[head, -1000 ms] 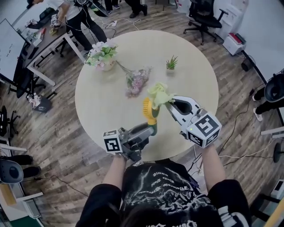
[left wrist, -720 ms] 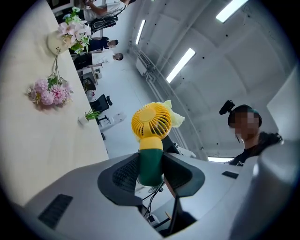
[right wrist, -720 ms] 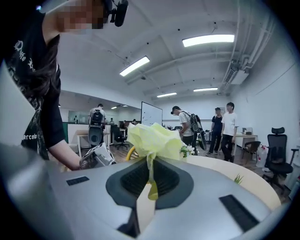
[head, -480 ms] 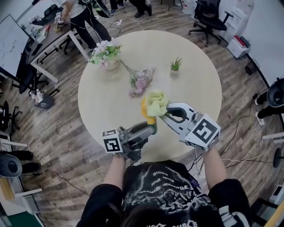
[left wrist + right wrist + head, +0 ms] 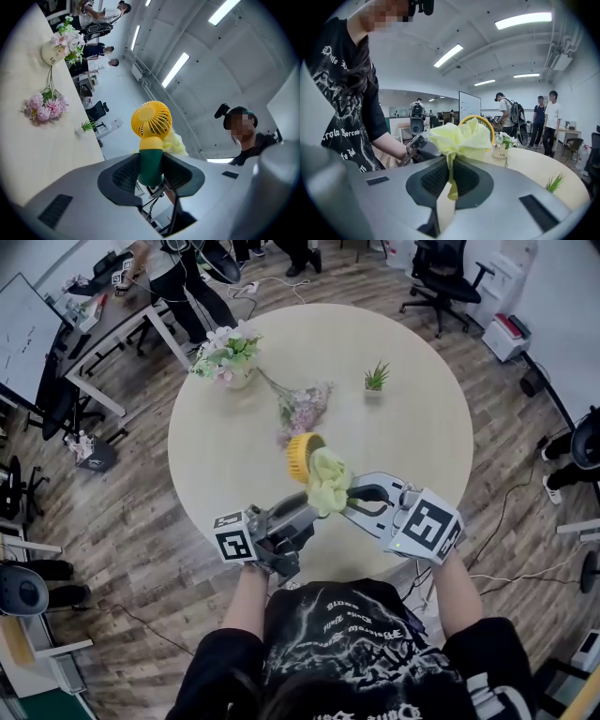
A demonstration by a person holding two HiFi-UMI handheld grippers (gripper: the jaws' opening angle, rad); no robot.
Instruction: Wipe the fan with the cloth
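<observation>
Yellow fan [image 5: 301,457] is clamped by its handle in the left gripper [image 5: 312,510]; the right gripper [image 5: 356,496] pinches the cloth [image 5: 326,486] beside it. Beyond the fan, a vase [image 5: 235,378] holds flowers [image 5: 225,345], and a pot [image 5: 374,391] holds a plant [image 5: 377,376].

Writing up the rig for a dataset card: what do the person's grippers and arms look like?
The left gripper and right gripper are grey, with broad rounded shells and dark ribbed pads. Each carries a white cube with black square markers. The person wears a black short-sleeved T-shirt with a pale print.
</observation>
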